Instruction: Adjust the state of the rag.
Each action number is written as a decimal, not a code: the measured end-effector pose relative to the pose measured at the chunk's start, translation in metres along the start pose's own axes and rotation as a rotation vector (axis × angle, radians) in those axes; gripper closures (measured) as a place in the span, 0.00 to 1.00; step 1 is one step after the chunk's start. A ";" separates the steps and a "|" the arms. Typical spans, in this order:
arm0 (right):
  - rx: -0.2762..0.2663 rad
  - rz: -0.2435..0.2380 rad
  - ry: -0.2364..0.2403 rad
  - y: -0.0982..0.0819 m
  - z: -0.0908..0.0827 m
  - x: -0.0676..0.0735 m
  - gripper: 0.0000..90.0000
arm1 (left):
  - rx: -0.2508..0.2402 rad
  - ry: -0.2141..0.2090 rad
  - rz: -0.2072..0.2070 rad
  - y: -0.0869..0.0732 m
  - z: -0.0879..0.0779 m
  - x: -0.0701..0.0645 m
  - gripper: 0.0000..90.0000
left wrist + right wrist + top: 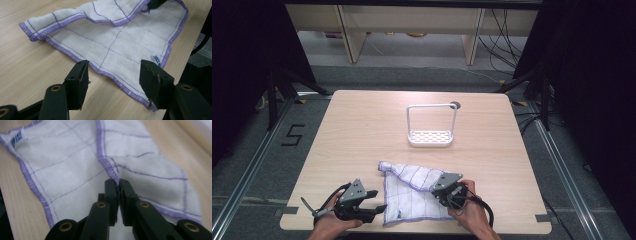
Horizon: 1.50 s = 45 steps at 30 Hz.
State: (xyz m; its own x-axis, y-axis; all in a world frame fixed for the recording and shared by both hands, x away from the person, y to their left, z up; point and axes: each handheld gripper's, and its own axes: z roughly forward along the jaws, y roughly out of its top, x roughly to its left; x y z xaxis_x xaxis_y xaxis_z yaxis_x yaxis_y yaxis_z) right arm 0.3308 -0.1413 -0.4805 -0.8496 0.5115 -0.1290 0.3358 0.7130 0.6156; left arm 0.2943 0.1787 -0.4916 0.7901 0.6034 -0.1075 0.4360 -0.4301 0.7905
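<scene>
A white cloth (412, 192) with purple grid lines and a purple hem lies crumpled near the front edge of the wooden table (362, 130). My left gripper (374, 204) rests just left of it, open. In the left gripper view its jaws (115, 65) stand wide on either side of the cloth's (117, 42) near hem without touching it. My right gripper (438, 192) is over the cloth's right part. In the right gripper view it (118, 182) is shut on a raised fold of the hem of the cloth (62, 157).
A white wire rack (430, 137) with a tall handle stands behind the cloth, mid-table. A small round hole (455, 105) is in the tabletop behind it. The table's front edge runs close under both hands. Black stands and cables flank the table.
</scene>
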 end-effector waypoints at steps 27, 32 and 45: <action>-0.037 0.317 -0.054 0.022 0.030 -0.112 0.96 | 0.014 0.160 0.142 0.051 0.068 0.049 0.38; -0.010 0.337 -0.046 0.020 0.034 -0.117 0.96 | 0.029 0.167 0.145 0.060 0.079 0.058 0.75; 0.023 0.366 -0.082 0.013 0.049 -0.136 0.96 | 0.097 0.156 0.000 0.073 0.107 0.105 0.89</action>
State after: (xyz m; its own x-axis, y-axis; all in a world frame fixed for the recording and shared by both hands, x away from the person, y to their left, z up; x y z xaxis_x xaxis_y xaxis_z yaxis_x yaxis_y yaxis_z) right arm 0.4706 -0.1782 -0.4926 -0.6360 0.7709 0.0339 0.6214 0.4856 0.6149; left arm 0.4553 0.1393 -0.5098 0.7169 0.6972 -0.0064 0.4815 -0.4884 0.7278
